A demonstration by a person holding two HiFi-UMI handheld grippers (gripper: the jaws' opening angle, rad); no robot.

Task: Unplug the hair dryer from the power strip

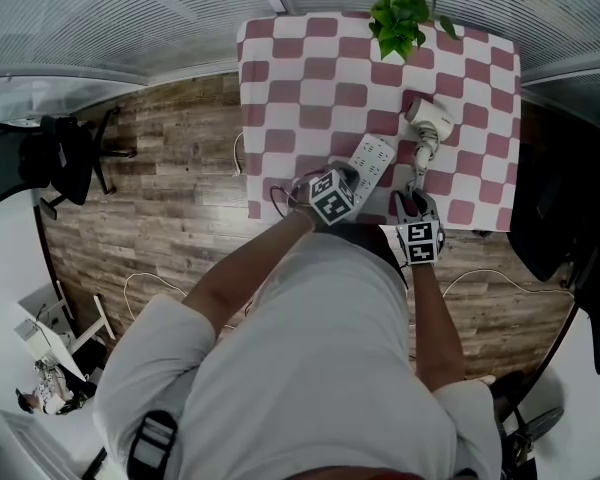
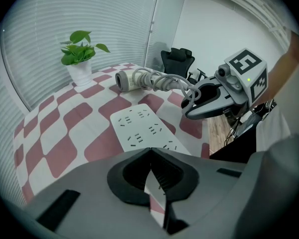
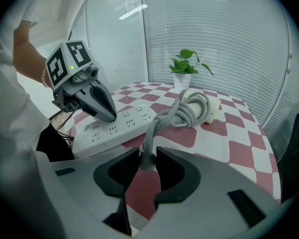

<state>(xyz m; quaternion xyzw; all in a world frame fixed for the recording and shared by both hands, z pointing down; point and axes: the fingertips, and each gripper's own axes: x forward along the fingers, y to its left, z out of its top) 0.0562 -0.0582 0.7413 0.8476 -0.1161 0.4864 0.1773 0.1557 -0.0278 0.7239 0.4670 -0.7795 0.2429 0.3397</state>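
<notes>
A white power strip lies on the checked tablecloth. The white hair dryer lies beyond it, with its grey cord looped beside it. My left gripper is shut, and its tip rests on the strip's near end. My right gripper is shut on the cord's end. It holds that end clear of the strip, to the strip's right. The plug's pins are hidden between the jaws.
A potted plant stands at the table's far edge. A black office chair is on the wood floor at left, another dark chair at right. Loose cables trail on the floor near the table's front edge.
</notes>
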